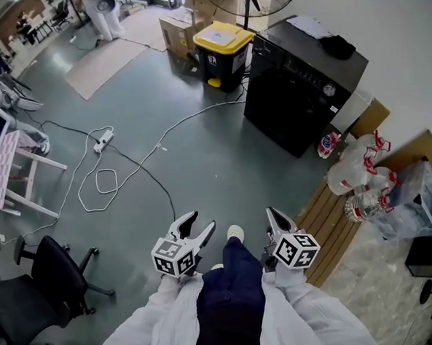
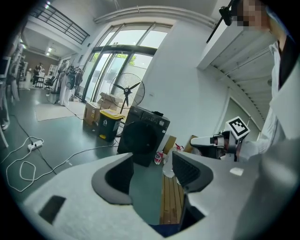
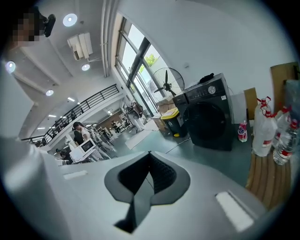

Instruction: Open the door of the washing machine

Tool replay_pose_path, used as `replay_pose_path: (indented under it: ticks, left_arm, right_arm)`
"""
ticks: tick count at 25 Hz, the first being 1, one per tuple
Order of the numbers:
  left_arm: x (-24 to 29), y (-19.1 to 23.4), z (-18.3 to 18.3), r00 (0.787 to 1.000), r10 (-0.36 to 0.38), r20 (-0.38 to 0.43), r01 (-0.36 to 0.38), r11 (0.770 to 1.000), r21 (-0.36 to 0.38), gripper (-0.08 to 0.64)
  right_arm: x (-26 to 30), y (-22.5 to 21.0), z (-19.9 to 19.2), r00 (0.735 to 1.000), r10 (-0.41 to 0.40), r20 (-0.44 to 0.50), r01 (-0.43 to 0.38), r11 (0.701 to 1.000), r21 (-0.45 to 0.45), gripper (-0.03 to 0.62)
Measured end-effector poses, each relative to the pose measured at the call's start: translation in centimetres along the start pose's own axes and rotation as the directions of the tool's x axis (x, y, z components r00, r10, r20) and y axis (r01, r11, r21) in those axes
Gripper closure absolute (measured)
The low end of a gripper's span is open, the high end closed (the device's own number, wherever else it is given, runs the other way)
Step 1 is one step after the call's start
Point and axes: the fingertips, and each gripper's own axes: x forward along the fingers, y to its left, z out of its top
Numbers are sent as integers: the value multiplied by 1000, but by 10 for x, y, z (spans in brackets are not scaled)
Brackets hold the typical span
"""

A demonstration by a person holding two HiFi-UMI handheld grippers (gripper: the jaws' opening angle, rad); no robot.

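The black washing machine stands by the wall at the far right, well ahead of both grippers. Its round dark door sits flush in the front and is closed; it also shows in the right gripper view. My left gripper hangs low over the floor in front of the person's legs, open with nothing between its pads. My right gripper is beside it to the right, its pads meeting at the tips with nothing held. Neither gripper touches the machine.
A yellow-lidded bin and cardboard boxes stand left of the machine. A cable and power strip trail across the floor. A wooden pallet with bagged water bottles lies at right. An office chair is at lower left.
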Motion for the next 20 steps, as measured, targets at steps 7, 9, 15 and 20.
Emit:
replay_pose_path:
  ticks: [7, 9, 15, 20]
  left_arm:
    - [67, 18, 46, 1000, 5, 27, -6, 1000, 12, 308]
    - [82, 22, 57, 999, 9, 31, -9, 1000, 18, 308]
    - [109, 41, 70, 997, 44, 57, -45, 999, 13, 308]
    - [119, 47, 75, 997, 64, 46, -65, 998, 17, 308]
  right_arm:
    - [50, -32, 59, 999, 30, 14, -29, 999, -24, 586]
    - [62, -40, 72, 999, 37, 19, -37, 999, -22, 586]
    - [91, -56, 90, 998, 65, 7, -64, 997, -40, 586]
    - [106, -58, 92, 996, 88, -18, -89, 996, -21, 586]
